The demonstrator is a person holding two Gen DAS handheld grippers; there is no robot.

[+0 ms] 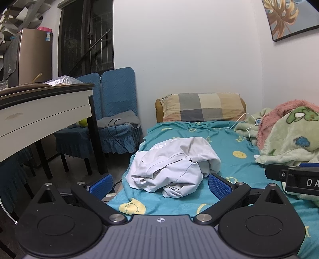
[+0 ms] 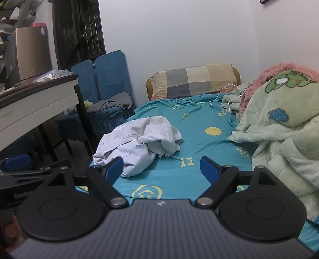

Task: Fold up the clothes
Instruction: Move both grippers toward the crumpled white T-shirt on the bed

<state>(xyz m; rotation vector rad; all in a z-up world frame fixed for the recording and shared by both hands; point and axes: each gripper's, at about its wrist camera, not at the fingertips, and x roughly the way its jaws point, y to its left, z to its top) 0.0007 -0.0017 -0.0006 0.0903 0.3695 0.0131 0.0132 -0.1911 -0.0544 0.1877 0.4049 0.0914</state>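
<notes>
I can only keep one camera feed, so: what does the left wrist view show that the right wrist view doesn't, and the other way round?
Only the left wrist view shows the leaf painting fully and the right gripper's body at its right edge. Only the right wrist view shows a hand at bottom left and more of the green blanket. Both show the crumpled white garment on the teal sheet, the checked pillow, the blue chairs, and open, empty jaws.
</notes>
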